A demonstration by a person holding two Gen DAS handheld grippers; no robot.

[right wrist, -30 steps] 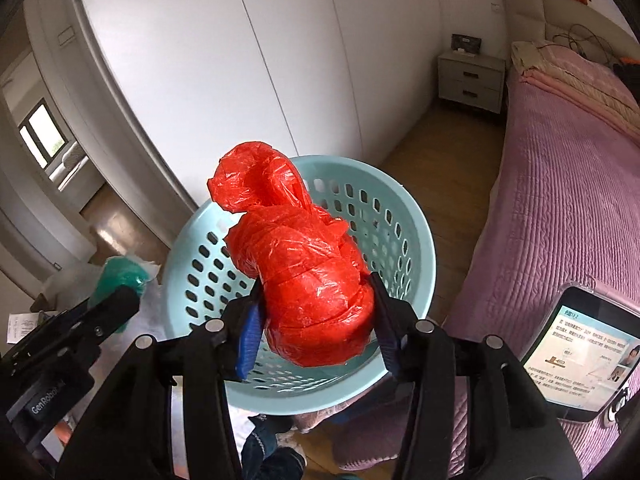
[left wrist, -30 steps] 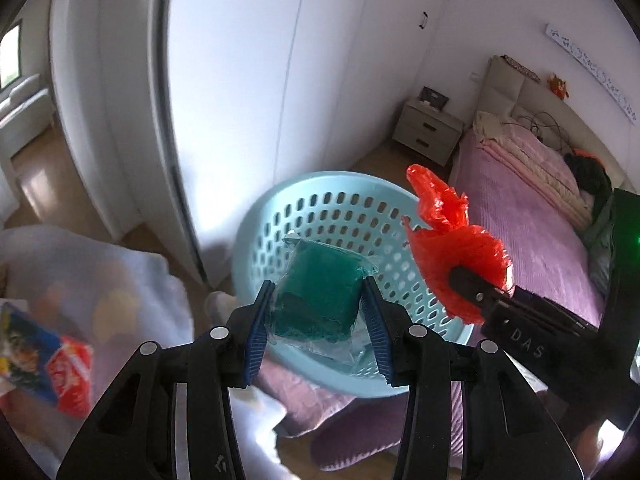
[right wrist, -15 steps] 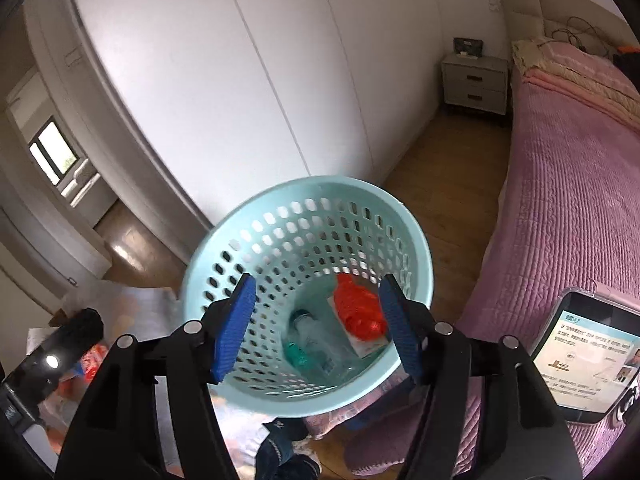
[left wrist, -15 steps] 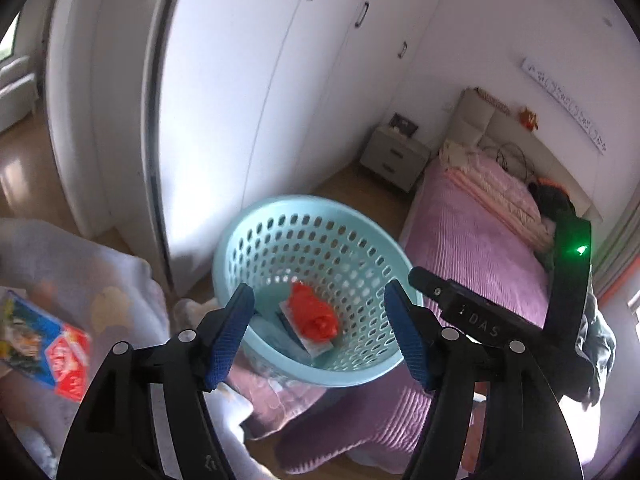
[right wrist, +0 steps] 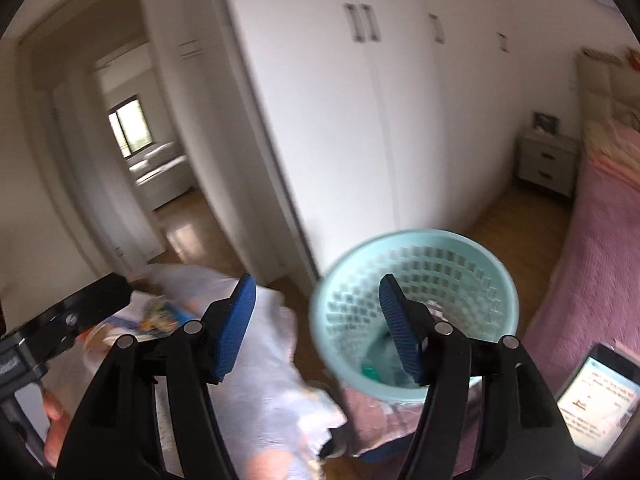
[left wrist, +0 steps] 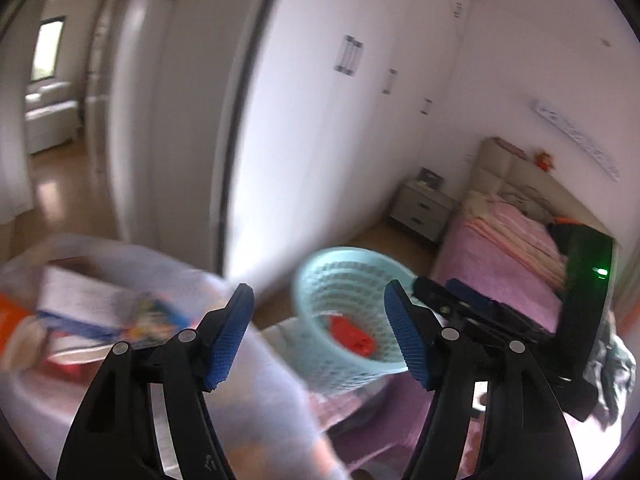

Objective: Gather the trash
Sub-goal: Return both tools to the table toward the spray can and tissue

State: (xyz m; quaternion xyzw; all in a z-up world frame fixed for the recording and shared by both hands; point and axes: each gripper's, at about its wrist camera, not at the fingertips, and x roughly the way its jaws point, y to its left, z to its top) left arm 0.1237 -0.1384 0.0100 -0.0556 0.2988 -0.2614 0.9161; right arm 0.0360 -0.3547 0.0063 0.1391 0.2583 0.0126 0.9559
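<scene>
A light blue perforated basket (left wrist: 320, 280) stands at the foot of the bed; it also shows in the right wrist view (right wrist: 460, 252). A red plastic bag (left wrist: 352, 334) lies inside it, and a green item (right wrist: 370, 372) shows at the bottom in the right wrist view. My left gripper (left wrist: 320, 336) is open and empty, raised to the left of the basket. My right gripper (right wrist: 316, 324) is open and empty above the basket's left rim. Colourful wrappers (left wrist: 136, 320) lie on a pale blanket (left wrist: 248, 380) to the left; they also show in the right wrist view (right wrist: 160, 316).
White wardrobe doors (right wrist: 360, 120) stand behind the basket. A pink bed (left wrist: 504, 264) is on the right with a nightstand (left wrist: 420, 210) behind it. A phone (right wrist: 596, 396) lies on the bed. An open doorway (right wrist: 132, 152) leads to another room on the left.
Both grippers opened and dropped the green packet and the red bag into the basket, then lifted and swung left. The view is blurred by motion.
</scene>
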